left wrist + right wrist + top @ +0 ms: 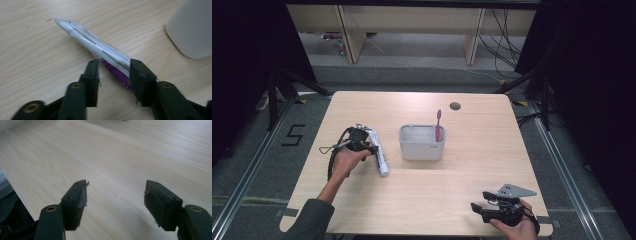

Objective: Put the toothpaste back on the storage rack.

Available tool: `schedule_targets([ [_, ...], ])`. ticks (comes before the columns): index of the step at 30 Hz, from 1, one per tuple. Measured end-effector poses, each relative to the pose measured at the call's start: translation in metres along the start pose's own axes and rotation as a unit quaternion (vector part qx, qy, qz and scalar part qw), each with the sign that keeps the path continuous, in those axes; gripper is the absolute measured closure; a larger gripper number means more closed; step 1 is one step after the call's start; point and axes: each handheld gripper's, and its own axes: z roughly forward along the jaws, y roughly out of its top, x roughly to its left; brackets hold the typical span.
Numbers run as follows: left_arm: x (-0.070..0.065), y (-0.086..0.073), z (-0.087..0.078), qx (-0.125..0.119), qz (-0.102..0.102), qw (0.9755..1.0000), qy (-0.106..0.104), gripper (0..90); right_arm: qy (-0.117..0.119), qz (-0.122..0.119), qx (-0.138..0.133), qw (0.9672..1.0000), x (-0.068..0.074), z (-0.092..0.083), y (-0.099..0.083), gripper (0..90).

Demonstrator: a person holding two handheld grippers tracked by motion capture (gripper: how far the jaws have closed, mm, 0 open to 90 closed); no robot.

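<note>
You have two grippers on one table [462, 200], and three loose things on it: one toothpaste tube [379, 150], one grey holder [422, 142] and one pink toothbrush [438, 125]. Your left gripper [371, 148] sits at the left of the table with its jaws either side of the tube; in the left gripper view [113, 72] they stand partly apart, the tube [100, 48] running between them, its white crimped end pointing away and a purple band near the jaws. Whether the pads actually press on the tube you cannot tell from these pictures. The holder [192, 27] shows as a pale rounded corner at the upper right of that view, near the tube but apart from it. In the high view the holder stands near the middle of the table, just right of the tube, with the toothbrush upright in its right-hand side. Your right gripper [478, 200] rests low at the near right edge, a grey three-cornered plate on top; its jaws are wide apart [115, 195] with nothing between them but bare wood. The table is light wood grain with rounded corners and one round cable hole [455, 106] near the far edge. Around it lies grey floor, a "5" marked [293, 135] at the left, dark curtains at both sides, and wooden furniture legs and loose cables beyond.
</note>
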Motion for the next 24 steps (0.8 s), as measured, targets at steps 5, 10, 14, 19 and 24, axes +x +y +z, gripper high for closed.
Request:
schedule_targets([
  [5,-0.005,0.005,-0.001,0.018,-0.019,0.9996,-0.007,40.9,-0.004,-0.003,0.001,1.0000,0.000,0.000,0.000,35.5],
  [10,-0.016,0.011,0.002,0.035,-0.022,0.9991,-0.008,34.6,0.000,-0.003,0.000,1.0000,0.000,0.001,0.000,35.5],
  [14,-0.021,0.014,0.008,0.045,-0.016,0.9989,0.004,32.6,-0.004,-0.004,0.001,1.0000,0.000,-0.001,0.000,35.5],
  [19,-0.022,0.015,0.018,0.075,-0.016,0.9969,0.018,31.7,0.002,0.005,0.003,1.0000,0.002,-0.001,0.000,35.5],
  [24,-0.020,0.014,0.021,0.080,-0.018,0.9964,0.019,31.5,0.003,0.003,0.003,1.0000,0.002,-0.001,0.000,35.5],
])
